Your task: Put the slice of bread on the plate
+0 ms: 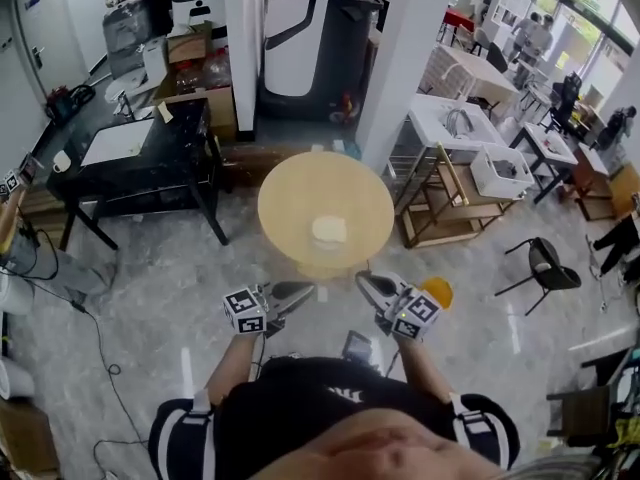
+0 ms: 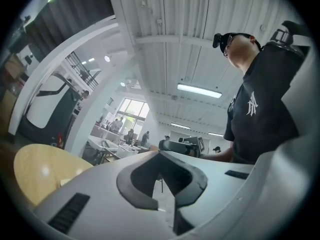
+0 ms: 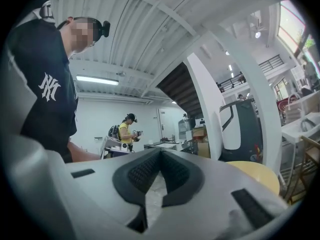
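Note:
A round wooden table stands in front of me in the head view. On it lies a pale flat thing; it is too small to tell whether it is the plate, the bread, or both. My left gripper and right gripper hover side by side short of the table's near edge, both shut and empty, tips turned toward each other. The left gripper view looks across at the right gripper, with the table at lower left. The right gripper view shows the table at right.
A black desk stands at left and a white pillar rises behind the table. A wooden rack and a black chair are at right. A yellow object sits by my right hand. Another person stands far off.

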Action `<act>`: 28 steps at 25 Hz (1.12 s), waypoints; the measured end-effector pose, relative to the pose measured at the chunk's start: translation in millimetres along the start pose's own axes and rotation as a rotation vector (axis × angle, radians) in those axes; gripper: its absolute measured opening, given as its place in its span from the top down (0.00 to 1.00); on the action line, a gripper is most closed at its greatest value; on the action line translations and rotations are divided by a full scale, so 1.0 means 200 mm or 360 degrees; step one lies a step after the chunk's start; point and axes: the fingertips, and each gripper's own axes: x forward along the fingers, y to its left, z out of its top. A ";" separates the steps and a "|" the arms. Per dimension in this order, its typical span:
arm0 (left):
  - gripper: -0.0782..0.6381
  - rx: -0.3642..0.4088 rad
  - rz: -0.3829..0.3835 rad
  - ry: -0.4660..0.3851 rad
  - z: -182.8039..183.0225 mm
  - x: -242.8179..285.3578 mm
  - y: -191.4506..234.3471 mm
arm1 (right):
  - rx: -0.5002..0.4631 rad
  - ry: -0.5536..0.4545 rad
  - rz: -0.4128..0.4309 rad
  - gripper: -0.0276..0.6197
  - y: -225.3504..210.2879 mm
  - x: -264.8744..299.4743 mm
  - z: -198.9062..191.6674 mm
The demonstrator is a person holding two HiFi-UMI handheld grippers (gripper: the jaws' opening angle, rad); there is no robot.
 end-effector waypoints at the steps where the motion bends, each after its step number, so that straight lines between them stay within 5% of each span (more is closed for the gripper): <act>1: 0.88 0.0030 0.0025 0.0005 0.02 0.00 -0.02 | -0.0008 -0.0011 0.0021 0.95 0.02 0.00 0.02; 4: 0.88 0.0053 0.0064 0.0010 0.06 0.02 -0.15 | -0.0016 -0.0041 0.0096 0.95 0.11 -0.06 0.06; 8: 0.88 -0.0062 0.0022 0.0064 -0.07 0.12 -0.39 | 0.0013 -0.0084 0.0174 0.95 0.26 -0.26 0.03; 15: 0.88 -0.0029 0.0143 0.0097 -0.23 0.10 -0.69 | 0.0377 0.0026 0.0090 0.95 0.37 -0.61 -0.42; 19: 0.88 0.0022 0.0156 0.0176 -0.25 0.02 -0.73 | 0.0298 -0.0067 0.0197 0.95 0.49 -0.62 -0.27; 23: 0.88 0.0056 0.0225 0.0014 -0.11 0.02 -0.62 | 0.0270 -0.0179 0.0244 0.95 0.50 -0.67 -0.11; 28: 0.88 0.0124 0.0066 0.0080 0.06 0.07 -0.65 | 0.0189 -0.0192 0.0340 0.95 0.59 -0.62 0.00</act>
